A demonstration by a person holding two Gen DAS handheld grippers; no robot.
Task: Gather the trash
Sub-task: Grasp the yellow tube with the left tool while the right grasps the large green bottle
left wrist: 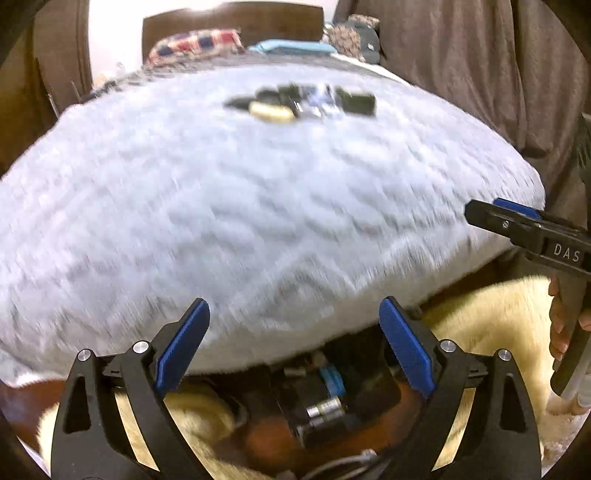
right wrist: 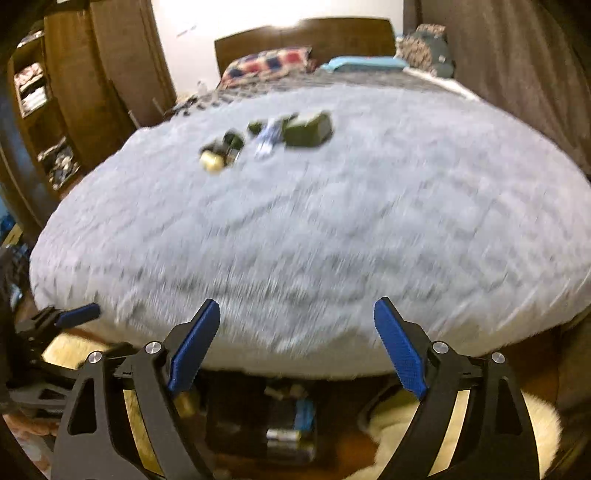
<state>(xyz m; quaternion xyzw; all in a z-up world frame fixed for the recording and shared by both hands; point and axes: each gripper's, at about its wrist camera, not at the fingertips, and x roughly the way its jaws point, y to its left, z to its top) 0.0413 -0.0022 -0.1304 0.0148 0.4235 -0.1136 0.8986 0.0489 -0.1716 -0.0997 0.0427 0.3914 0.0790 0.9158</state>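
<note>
A small heap of trash (left wrist: 301, 103) lies far out on a grey fluffy blanket (left wrist: 221, 206) that covers the bed: dark green wrappers, a blue-white wrapper and a pale yellow piece (left wrist: 271, 112). The right wrist view shows the same heap (right wrist: 273, 138), with the yellow piece (right wrist: 211, 160) at its left. My left gripper (left wrist: 293, 314) is open and empty at the bed's near edge. My right gripper (right wrist: 295, 314) is open and empty there too. The right gripper also shows at the right of the left wrist view (left wrist: 524, 225). Both views are motion-blurred.
Pillows (right wrist: 269, 64) and a wooden headboard (right wrist: 306, 33) stand at the far end. A wooden shelf unit (right wrist: 44, 110) is at the left, brown curtains (left wrist: 480, 74) at the right. A cream fluffy rug (left wrist: 480, 332) and a dark box of small items (right wrist: 288, 424) lie under the bed edge.
</note>
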